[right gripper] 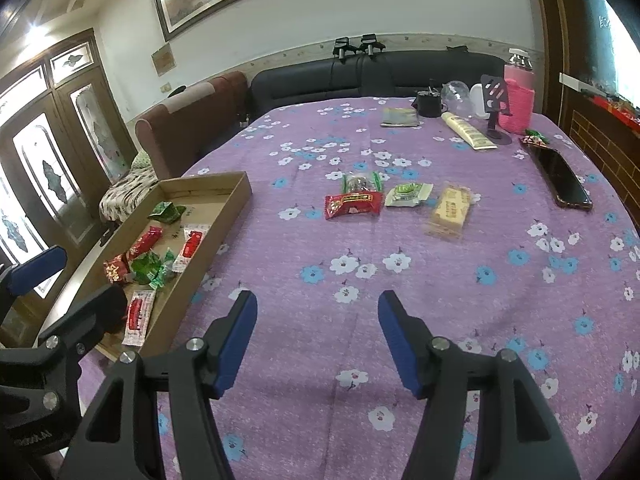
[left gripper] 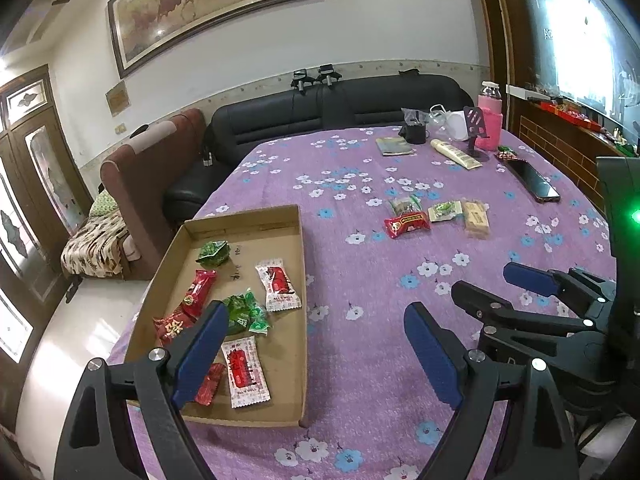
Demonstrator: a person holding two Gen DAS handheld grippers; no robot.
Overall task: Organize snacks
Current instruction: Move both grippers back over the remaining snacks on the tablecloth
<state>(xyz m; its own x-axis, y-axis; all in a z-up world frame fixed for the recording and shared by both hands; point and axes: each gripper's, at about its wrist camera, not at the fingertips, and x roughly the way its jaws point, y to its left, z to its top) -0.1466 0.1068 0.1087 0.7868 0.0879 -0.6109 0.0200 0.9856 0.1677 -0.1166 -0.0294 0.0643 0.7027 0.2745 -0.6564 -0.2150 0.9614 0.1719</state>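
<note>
1. Left gripper point(left gripper: 316, 354): jaws released wide, nothing between them, hanging over the cardboard tray's point(left gripper: 303, 280) right wall.
2. Right gripper point(right gripper: 318, 340): jaws parted, empty, above bare purple cloth of the tabletop point(right gripper: 460, 320).
3. Tray sits at the tabletop's left edge, holding several snacks already.
4. Four remain mid-tabletop: red packet point(right gripper: 352, 205), clear packet point(right gripper: 360, 182) touching it behind, green packet point(right gripper: 406, 194), tan bar point(right gripper: 450, 212).
5. Judgement: between transfers; next move calls for reaching forward to the red packet, the nearest to the tray.
</note>
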